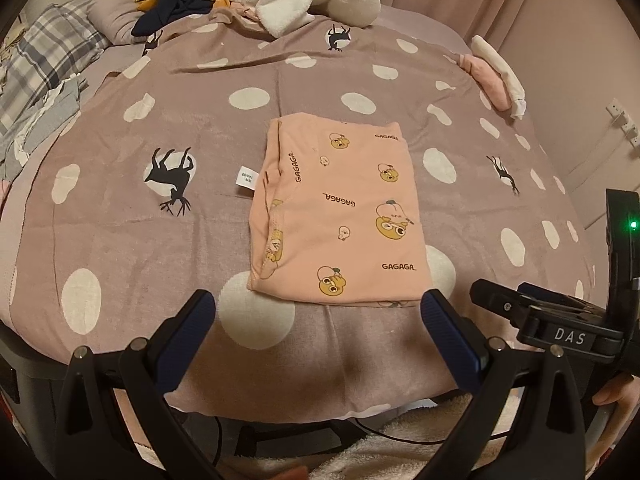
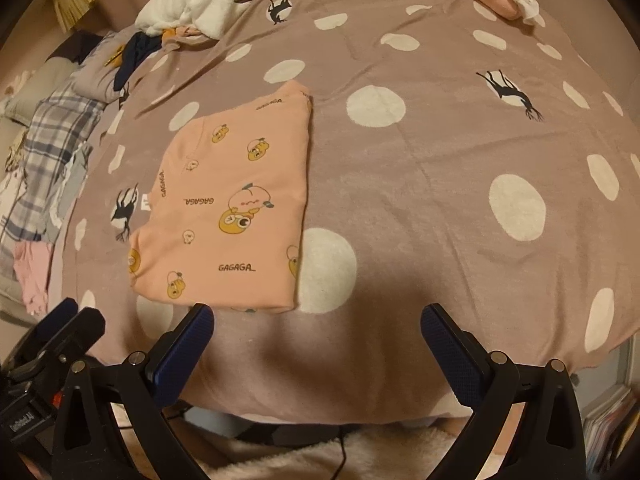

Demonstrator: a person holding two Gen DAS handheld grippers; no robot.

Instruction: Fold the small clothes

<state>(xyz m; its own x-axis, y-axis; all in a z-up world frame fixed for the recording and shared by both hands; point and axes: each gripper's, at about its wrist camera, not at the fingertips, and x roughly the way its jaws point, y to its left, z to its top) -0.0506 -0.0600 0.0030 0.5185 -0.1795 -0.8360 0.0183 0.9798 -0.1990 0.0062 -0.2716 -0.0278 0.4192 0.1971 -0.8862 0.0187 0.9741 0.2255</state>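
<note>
Pink folded garment (image 1: pixel 340 212) beyond level, spread left gripper (image 1: pixel 318 308) and right gripper (image 2: pixel 317 322)

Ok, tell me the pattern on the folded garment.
Peach-pink garment with yellow cartoon characters and "GAGAGA" lettering; clearest in the left wrist view.

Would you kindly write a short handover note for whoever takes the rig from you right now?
Left tongs: open, empty, hovering just short of the near edge of the folded peach cartoon-print cotton garment.
Right tongs: open, empty, over the mauve polka-dot bedspread beside that garment's near right corner.
Done: the peach garment lies folded into a flat rectangle, white size tag sticking out on its left.
Left: probably move it to the folded pink and white clothes at the far right, then fetch from the unfolded pile with the dark navy piece at the far left.
</note>
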